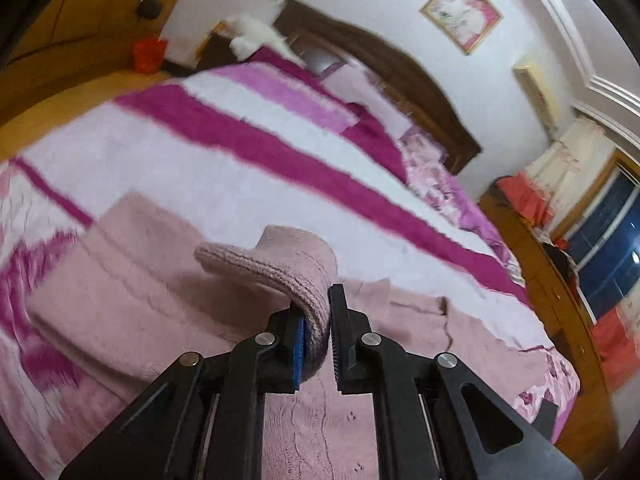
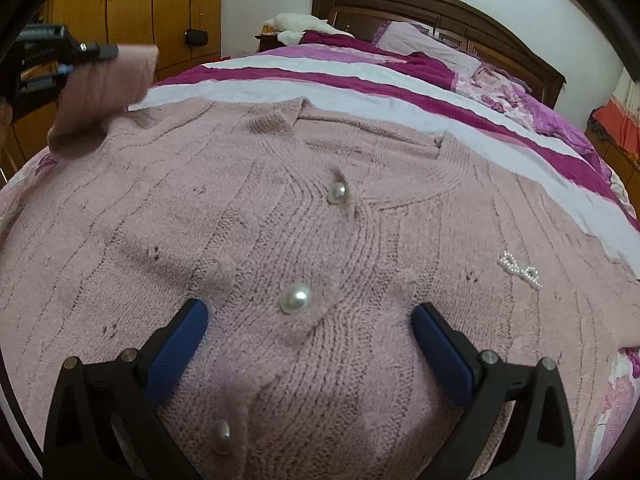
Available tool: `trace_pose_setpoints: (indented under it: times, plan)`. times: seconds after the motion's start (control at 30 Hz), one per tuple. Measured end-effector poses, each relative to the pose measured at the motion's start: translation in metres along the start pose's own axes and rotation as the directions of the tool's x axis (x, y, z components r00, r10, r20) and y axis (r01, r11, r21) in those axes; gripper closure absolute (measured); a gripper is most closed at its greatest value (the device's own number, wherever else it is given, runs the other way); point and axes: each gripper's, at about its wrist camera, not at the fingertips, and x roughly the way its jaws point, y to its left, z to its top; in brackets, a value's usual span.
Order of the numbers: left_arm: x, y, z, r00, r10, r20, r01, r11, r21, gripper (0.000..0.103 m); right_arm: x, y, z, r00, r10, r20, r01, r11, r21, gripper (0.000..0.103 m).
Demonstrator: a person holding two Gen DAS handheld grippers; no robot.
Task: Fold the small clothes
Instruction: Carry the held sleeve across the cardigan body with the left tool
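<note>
A pale pink knitted cardigan (image 2: 304, 240) with pearl buttons (image 2: 296, 298) lies face up on the bed. My left gripper (image 1: 316, 320) is shut on the ribbed cuff of its sleeve (image 1: 280, 264) and holds it lifted above the cardigan body (image 1: 120, 280). In the right wrist view the left gripper (image 2: 68, 64) shows at the upper left with the sleeve (image 2: 104, 92) hanging from it. My right gripper (image 2: 310, 320) is open and empty, close over the cardigan's front, its blue pads on either side of a pearl button.
The bed carries a white, pink and magenta striped blanket (image 2: 360, 80), with pillows (image 2: 424, 46) by the dark wooden headboard (image 2: 440, 8). Wooden wardrobes (image 2: 132, 4) stand at the left. A window and red cloth (image 1: 608, 248) are at the right.
</note>
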Motion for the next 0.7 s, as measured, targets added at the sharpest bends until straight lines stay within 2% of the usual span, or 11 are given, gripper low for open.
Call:
trace_pose_setpoints:
  times: [0.07, 0.13, 0.17, 0.23, 0.3, 0.33, 0.37, 0.43, 0.53, 0.63, 0.7]
  plan:
    - [0.017, 0.007, -0.005, 0.996, 0.067, -0.062, -0.070, 0.996, -0.050, 0.101, 0.000, 0.000, 0.000, 1.000, 0.002, 0.000, -0.002, 1.000, 0.001, 0.000]
    - [0.040, 0.006, -0.014, 0.980, 0.099, -0.172, -0.105, 0.994, -0.026, 0.080, 0.001, -0.001, 0.000, 1.000, 0.007, -0.001, -0.007, 1.000, 0.003, 0.000]
    - [0.047, 0.002, -0.020, 0.970, 0.101, -0.221, -0.099, 0.995, 0.019, 0.077, 0.001, -0.002, 0.001, 1.000, 0.009, -0.002, -0.009, 1.000, 0.004, 0.000]
    - [0.046, -0.005, -0.023, 0.971, 0.103, -0.217, -0.086, 0.993, 0.087, 0.066, 0.002, -0.002, 0.001, 1.000, 0.011, -0.006, -0.011, 1.000, 0.004, 0.000]
    - [0.033, -0.004, -0.024, 0.978, 0.029, -0.207, -0.024, 0.999, 0.029, 0.056, 0.002, -0.004, 0.003, 1.000, 0.018, -0.014, -0.018, 1.000, 0.008, 0.000]
    - [0.021, 0.006, -0.027, 0.981, -0.059, -0.187, 0.043, 0.995, -0.091, 0.054, 0.001, -0.004, 0.005, 1.000, 0.022, -0.018, -0.021, 1.000, 0.014, 0.000]
    - [0.016, 0.010, -0.029, 0.981, -0.095, -0.168, 0.070, 0.986, -0.153, 0.054, -0.001, -0.005, 0.009, 0.999, 0.026, -0.024, -0.026, 0.999, 0.028, 0.000]
    - [-0.010, 0.031, -0.035, 0.985, -0.163, -0.056, 0.134, 0.928, -0.347, 0.054, -0.008, -0.005, 0.024, 0.999, 0.039, -0.007, -0.038, 0.998, 0.059, 0.005]
    - [-0.036, 0.047, -0.029, 0.995, -0.102, 0.024, 0.103, 0.915, -0.390, 0.054, -0.017, 0.010, 0.069, 0.994, 0.098, 0.047, -0.102, 0.992, 0.075, 0.005]
    - [-0.061, 0.057, -0.014, 0.991, -0.012, 0.131, 0.065, 0.910, -0.409, 0.058, -0.006, 0.047, 0.131, 0.982, 0.189, 0.001, -0.189, 0.982, 0.013, 0.005]
    - [-0.065, 0.072, -0.004, 0.990, 0.028, 0.138, 0.036, 0.897, -0.442, 0.066, 0.010, 0.071, 0.164, 0.971, 0.230, -0.067, -0.230, 0.973, 0.008, 0.005]
